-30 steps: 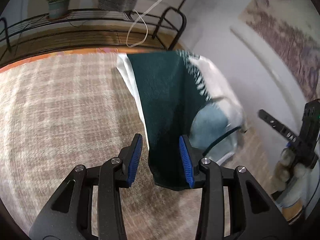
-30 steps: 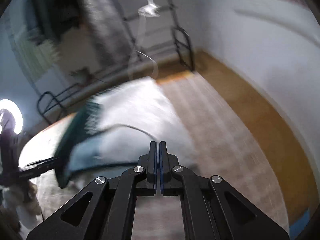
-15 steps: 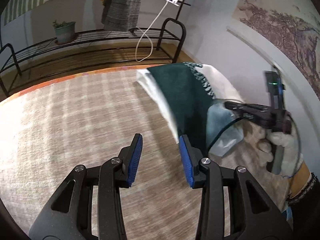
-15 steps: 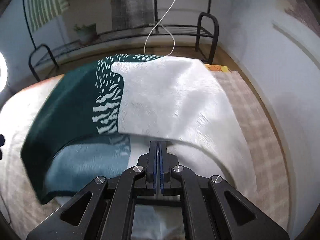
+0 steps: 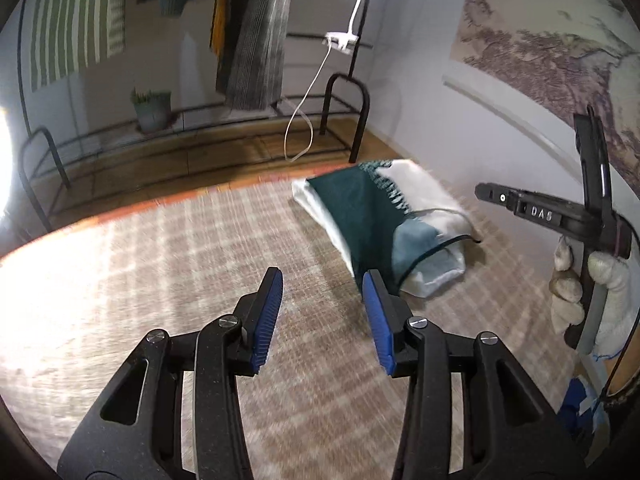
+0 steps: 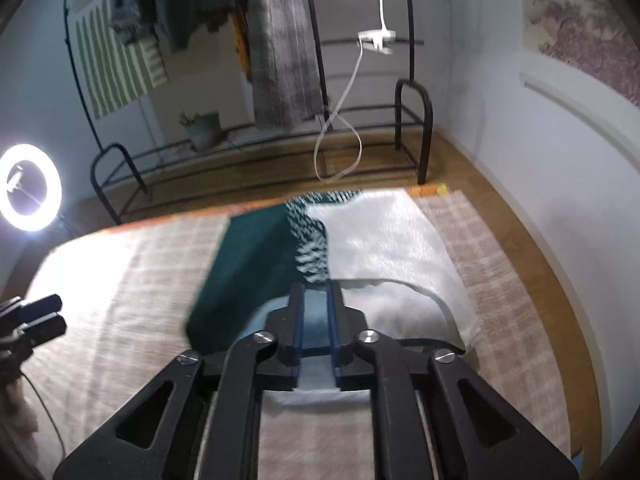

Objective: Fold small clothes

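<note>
- Lying folded on the rug (image 5: 168,288), the garment (image 5: 372,216) sits near the rug's far right corner, just short of the orange far edge, with its dark green panel on top, white pile to the right and a pale blue part at the near end.
- You seem to be at the release that ends a fold: the cloth rests flat and doubled over, and both tools are clear of it.
- Your right gripper (image 6: 316,332) hovers over the garment's near edge. Its jaws have just been opening to a narrow gap; the pale blue shows through that gap, but the pads do not appear to press on it, so nothing is pinched.
- Your left gripper (image 5: 320,312) is spread and empty, and its jaws have just been opening a little further. It hangs over bare rug, with the garment's near left corner just beyond its right finger (image 5: 378,316).
- Seen from the left wrist, your right tool stands to the right of the garment, off the cloth.
- Next, I judge, you either fold once more or tidy: that calls for coming back down to a free edge, taking one corner in each tool, and carrying both across evenly so the layers beneath do not slide.
- Watch the thin dark trim loop at the near right end; it could snag a finger.
</note>
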### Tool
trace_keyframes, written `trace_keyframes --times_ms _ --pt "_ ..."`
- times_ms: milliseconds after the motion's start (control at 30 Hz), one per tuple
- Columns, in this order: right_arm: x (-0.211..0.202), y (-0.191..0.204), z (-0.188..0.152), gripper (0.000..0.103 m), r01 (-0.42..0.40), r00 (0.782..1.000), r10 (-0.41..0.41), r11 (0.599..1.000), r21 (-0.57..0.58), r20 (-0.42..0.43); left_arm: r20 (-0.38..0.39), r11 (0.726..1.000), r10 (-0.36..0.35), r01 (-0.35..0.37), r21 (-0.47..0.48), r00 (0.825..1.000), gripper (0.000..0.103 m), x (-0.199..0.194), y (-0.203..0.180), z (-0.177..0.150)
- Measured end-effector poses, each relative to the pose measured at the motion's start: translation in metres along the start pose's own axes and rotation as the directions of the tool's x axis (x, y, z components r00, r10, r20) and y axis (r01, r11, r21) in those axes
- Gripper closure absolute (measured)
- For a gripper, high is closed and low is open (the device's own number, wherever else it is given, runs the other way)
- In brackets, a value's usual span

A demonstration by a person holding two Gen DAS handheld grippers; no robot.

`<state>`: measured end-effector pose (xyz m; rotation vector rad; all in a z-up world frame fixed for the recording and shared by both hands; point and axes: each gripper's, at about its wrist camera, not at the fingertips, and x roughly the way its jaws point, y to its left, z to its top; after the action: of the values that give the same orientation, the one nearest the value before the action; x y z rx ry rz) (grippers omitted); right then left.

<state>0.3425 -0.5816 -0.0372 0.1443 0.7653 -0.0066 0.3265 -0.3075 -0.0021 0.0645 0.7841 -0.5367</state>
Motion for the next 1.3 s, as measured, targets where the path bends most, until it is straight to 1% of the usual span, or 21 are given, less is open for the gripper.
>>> trace_keyframes --times_ms 33,133,200,233,267,333,433,467,500,567,600,667,733,800,867,1000,1033,1067,1133,1200,1300 --pt "-0.012 0.004 0.001 0.086 0.003 1.0 -0.003 1.0 0.001 0.015 0.009 1.0 -0.002 0.002 0.006 1.0 0.059 -0.009 -0.002 0.0" --pt "-0.053 0.02 0.004 0.086 0.006 0.998 -0.007 1.0 0.003 0.061 0.067 0.999 -0.008 0.005 0.037 0.998 0.05 -0.052 -0.01 -0.002" --pt "-0.075 0.031 0.004 0.085 0.017 0.997 -0.017 1.0 -0.003 0.082 0.1 0.998 -0.007 0.001 0.056 0.995 0.049 -0.076 -0.014 -0.005" --pt "-0.09 0.039 0.003 0.083 0.029 0.995 -0.028 1.0 -0.009 0.095 0.116 0.998 -0.012 0.005 0.065 0.993 0.048 -0.091 -0.016 -0.007" --pt "-0.1 0.045 0.002 0.077 0.038 0.994 -0.037 0.999 -0.009 0.103 0.127 0.997 -0.018 0.01 0.07 0.992 0.046 -0.103 -0.018 -0.009" --pt "-0.126 0.058 -0.002 0.073 0.042 0.991 -0.041 0.999 -0.006 0.129 0.151 0.997 -0.03 0.018 0.08 0.988 0.041 -0.128 -0.022 -0.015" --pt "-0.156 0.075 -0.01 0.072 0.049 0.986 -0.048 0.999 -0.004 0.161 0.196 0.995 -0.043 0.025 0.093 0.98 0.031 -0.166 -0.025 -0.026" --pt "-0.167 0.082 -0.013 0.069 0.053 0.984 -0.052 0.999 -0.001 0.168 0.205 0.995 -0.047 0.028 0.095 0.978 0.027 -0.175 -0.025 -0.03" --pt "-0.177 0.089 -0.017 0.067 0.055 0.983 -0.054 0.998 0.0 0.173 0.214 0.994 -0.054 0.033 0.1 0.975 0.026 -0.186 -0.026 -0.035" --pt "-0.194 0.102 -0.025 0.058 0.068 0.98 -0.066 0.998 -0.005 0.19 0.228 0.993 -0.058 0.033 0.112 0.972 0.023 -0.204 -0.026 -0.044" --pt "-0.203 0.11 -0.029 0.058 0.079 0.977 -0.075 0.997 -0.009 0.201 0.234 0.993 -0.058 0.031 0.116 0.971 0.022 -0.21 -0.027 -0.047" --pt "-0.218 0.123 -0.038 0.057 0.092 0.972 -0.086 0.996 -0.015 0.218 0.244 0.993 -0.065 0.037 0.116 0.968 0.016 -0.225 -0.025 -0.057" --pt "-0.228 0.135 -0.048 0.053 0.097 0.97 -0.092 0.995 -0.01 0.223 0.246 0.993 -0.083 0.058 0.105 0.966 0.014 -0.238 -0.022 -0.066" --pt "-0.235 0.143 -0.056 0.05 0.097 0.969 -0.093 0.995 -0.005 0.231 0.254 0.993 -0.081 0.055 0.106 0.964 0.012 -0.249 -0.021 -0.074" --pt "-0.24 0.152 -0.064 0.043 0.108 0.964 -0.104 0.994 -0.002 0.245 0.264 0.993 -0.063 0.033 0.117 0.962 0.009 -0.255 -0.021 -0.08" --pt "-0.243 0.164 -0.08 0.038 0.096 0.962 -0.097 0.995 0.016 0.256 0.29 0.989 -0.034 -0.01 0.148 0.957 0.004 -0.267 -0.023 -0.09" --pt "-0.244 0.167 -0.083 0.035 0.094 0.962 -0.095 0.995 0.016 0.257 0.298 0.989 -0.023 -0.022 0.149 0.954 0.0 -0.27 -0.022 -0.092" --pt "-0.243 0.17 -0.086 0.03 0.095 0.961 -0.096 0.995 0.016 0.259 0.303 0.988 -0.015 -0.032 0.149 0.953 0.0 -0.271 -0.022 -0.094" --pt "-0.241 0.172 -0.089 0.023 0.098 0.96 -0.098 0.995 0.015 0.264 0.311 0.987 0.006 -0.056 0.15 0.95 0.0 -0.273 -0.021 -0.099" --pt "-0.239 0.174 -0.089 0.023 0.098 0.957 -0.098 0.995 0.014 0.273 0.308 0.986 0.024 -0.074 0.15 0.951 0.0 -0.272 -0.021 -0.102" --pt "-0.238 0.175 -0.092 0.022 0.088 0.956 -0.091 0.996 0.023 0.278 0.302 0.987 0.029 -0.076 0.142 0.953 0.0 -0.269 -0.019 -0.106"
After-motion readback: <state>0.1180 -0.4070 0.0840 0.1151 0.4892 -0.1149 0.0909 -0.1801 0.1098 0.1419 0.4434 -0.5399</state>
